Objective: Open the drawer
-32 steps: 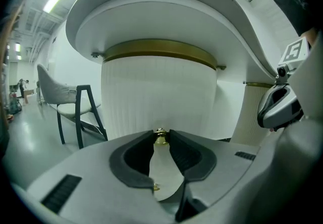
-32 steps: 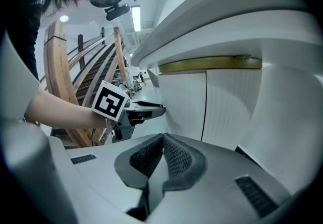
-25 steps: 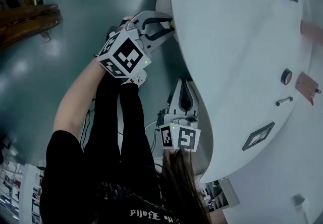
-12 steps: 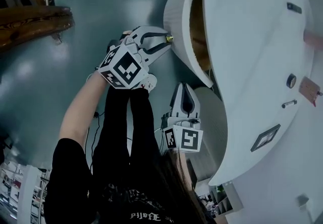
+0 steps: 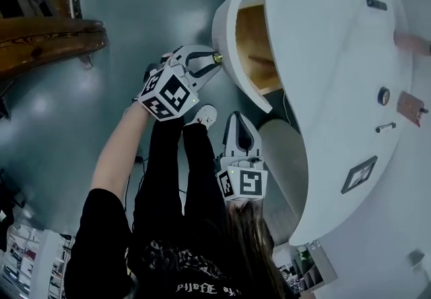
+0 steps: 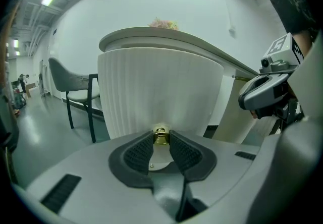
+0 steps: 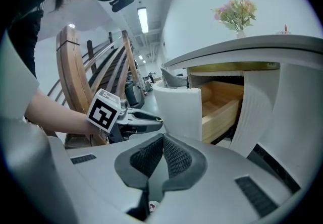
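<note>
The white ribbed drawer [image 5: 227, 34] with a wooden inside was pulled part way out, at the upper middle of the head view. The left gripper [image 5: 211, 60] pinched its small gold knob [image 6: 161, 136]. The right gripper [image 5: 240, 121] was closed, holding nothing. The drawer could maybe come out more.

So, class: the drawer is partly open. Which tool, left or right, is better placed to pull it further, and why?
Left. The left tool is shut on the brass knob of the drawer; the right tool is shut on nothing, apart from the knob.
</note>
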The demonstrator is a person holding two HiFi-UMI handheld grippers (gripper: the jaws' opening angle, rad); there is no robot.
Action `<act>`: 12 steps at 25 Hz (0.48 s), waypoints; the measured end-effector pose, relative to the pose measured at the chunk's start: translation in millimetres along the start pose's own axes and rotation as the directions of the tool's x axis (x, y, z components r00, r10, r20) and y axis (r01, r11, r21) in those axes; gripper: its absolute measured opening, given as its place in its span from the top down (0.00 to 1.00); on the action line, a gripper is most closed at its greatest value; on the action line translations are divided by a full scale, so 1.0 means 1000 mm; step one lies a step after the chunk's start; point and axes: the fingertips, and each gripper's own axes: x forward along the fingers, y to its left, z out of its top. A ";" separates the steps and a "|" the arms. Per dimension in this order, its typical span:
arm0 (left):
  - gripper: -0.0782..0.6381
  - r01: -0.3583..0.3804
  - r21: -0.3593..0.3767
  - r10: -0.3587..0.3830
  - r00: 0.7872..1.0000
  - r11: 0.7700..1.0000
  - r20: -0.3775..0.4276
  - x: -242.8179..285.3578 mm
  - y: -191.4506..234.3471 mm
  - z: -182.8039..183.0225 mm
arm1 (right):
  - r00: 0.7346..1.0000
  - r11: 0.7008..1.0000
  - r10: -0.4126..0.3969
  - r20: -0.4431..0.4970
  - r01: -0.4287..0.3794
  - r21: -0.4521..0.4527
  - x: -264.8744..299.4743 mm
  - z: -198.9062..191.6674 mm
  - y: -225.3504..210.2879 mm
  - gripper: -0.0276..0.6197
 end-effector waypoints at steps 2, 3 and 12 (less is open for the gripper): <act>0.73 -0.001 0.003 0.002 1.000 1.000 -0.022 -0.006 -0.001 -0.003 | 1.000 1.000 0.006 -0.002 -0.006 0.001 -0.004 0.001 0.004 0.92; 0.73 -0.003 0.008 0.003 0.999 1.000 -0.032 -0.009 -0.001 -0.005 | 1.000 1.000 0.006 -0.004 -0.006 0.000 -0.005 0.002 0.007 0.92; 0.73 -0.021 -0.012 0.020 0.993 1.000 -0.114 -0.034 -0.003 -0.019 | 0.999 0.999 0.043 0.004 -0.043 0.015 -0.013 0.015 0.037 0.92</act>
